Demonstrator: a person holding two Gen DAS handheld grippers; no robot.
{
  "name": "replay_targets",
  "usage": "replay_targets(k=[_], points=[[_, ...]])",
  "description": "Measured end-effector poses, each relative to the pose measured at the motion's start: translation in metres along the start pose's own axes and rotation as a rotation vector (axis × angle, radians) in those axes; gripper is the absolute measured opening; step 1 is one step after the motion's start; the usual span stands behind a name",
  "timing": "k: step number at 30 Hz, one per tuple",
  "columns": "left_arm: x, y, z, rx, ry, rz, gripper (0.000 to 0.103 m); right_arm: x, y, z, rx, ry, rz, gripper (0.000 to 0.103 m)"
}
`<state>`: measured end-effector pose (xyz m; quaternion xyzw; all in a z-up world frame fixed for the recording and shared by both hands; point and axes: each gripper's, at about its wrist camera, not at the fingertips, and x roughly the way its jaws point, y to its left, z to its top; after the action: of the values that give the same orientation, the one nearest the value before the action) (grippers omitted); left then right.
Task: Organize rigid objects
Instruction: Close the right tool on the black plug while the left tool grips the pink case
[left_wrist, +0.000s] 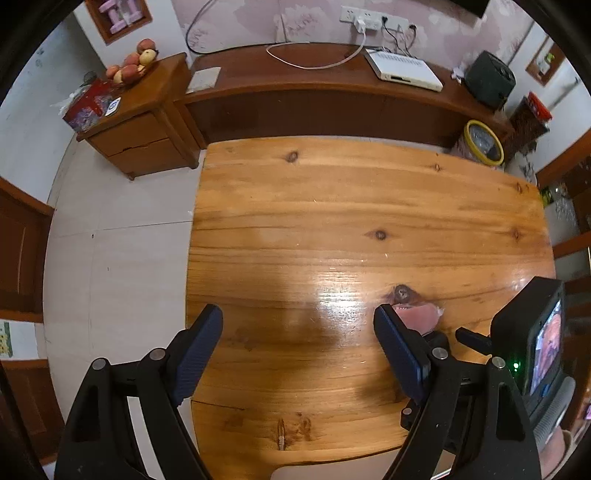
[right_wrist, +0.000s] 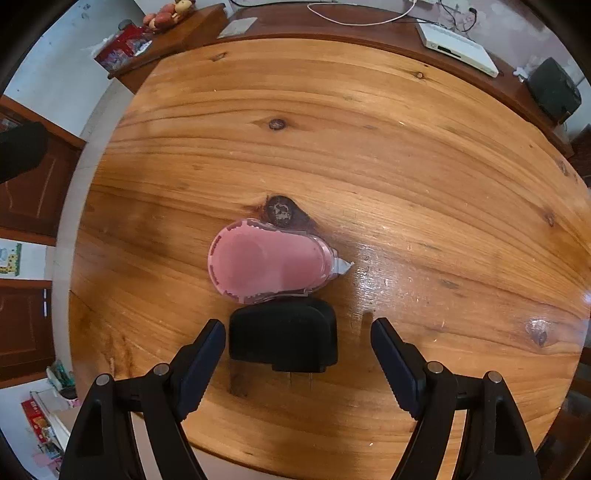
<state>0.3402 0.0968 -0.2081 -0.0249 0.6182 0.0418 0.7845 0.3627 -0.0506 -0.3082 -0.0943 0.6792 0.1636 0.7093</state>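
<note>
Pink correction-tape dispenser (right_wrist: 267, 260) touches the black plug adapter (right_wrist: 282, 334); both the right gripper (right_wrist: 297, 363) and left gripper (left_wrist: 297, 350) hang spread, empty. Closing on the adapter risks nudging the dispenser.

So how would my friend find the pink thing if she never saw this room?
Look at the wooden table and find its big dark knot. The pink thing lies flat beside that knot, touching a black plug on its near side. It is rounded, with a small white tip, and it is the only pink thing there.

Pink correction-tape dispenser (right_wrist: 267, 264), black plug (right_wrist: 282, 334) (perhaps charger), knotty amber table (right_wrist: 406, 155).
</note>
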Motion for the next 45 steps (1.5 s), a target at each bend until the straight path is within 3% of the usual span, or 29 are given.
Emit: replay_targets(k=[4, 9, 14, 19, 23, 34, 36, 38, 39, 40, 45], points=[[0.008, -0.009, 0.001, 0.051, 0.007, 0.002, 0.086, 0.003, 0.004, 0.0, 0.005, 0.006, 0.017, 0.063], [0.018, -0.019, 0.0, 0.098, 0.02, -0.003, 0.086, 0.0, 0.005, -0.009, 0.002, -0.022, -0.026, 0.063], [0.034, -0.042, -0.004, 0.187, 0.053, -0.015, 0.086, -0.005, -0.026, -0.025, 0.084, -0.016, -0.02, 0.063], [0.056, -0.078, -0.016, 0.35, 0.105, -0.03, 0.086, -0.019, -0.066, -0.041, 0.195, -0.026, 0.005, 0.063], [0.071, -0.106, -0.027, 0.493, 0.114, 0.003, 0.086, -0.036, -0.089, -0.058, 0.256, -0.058, 0.038, 0.063], [0.094, -0.118, -0.027, 0.549, 0.14, 0.008, 0.087, -0.064, -0.089, -0.085, 0.272, -0.11, 0.102, 0.063], [0.094, -0.116, -0.027, 0.547, 0.141, -0.01, 0.084, -0.07, -0.091, -0.091, 0.27, -0.116, 0.114, 0.063], [0.092, -0.114, -0.027, 0.551, 0.144, -0.042, 0.074, -0.074, -0.095, -0.094, 0.271, -0.117, 0.127, 0.063], [0.091, -0.114, -0.027, 0.549, 0.147, -0.07, 0.06, -0.073, -0.095, -0.094, 0.27, -0.117, 0.127, 0.063], [0.088, -0.115, -0.028, 0.55, 0.138, -0.073, 0.056, -0.073, -0.095, -0.093, 0.27, -0.117, 0.124, 0.063], [0.086, -0.113, -0.034, 0.538, 0.106, -0.044, 0.055, -0.065, -0.091, -0.089, 0.275, -0.107, 0.129, 0.063]])
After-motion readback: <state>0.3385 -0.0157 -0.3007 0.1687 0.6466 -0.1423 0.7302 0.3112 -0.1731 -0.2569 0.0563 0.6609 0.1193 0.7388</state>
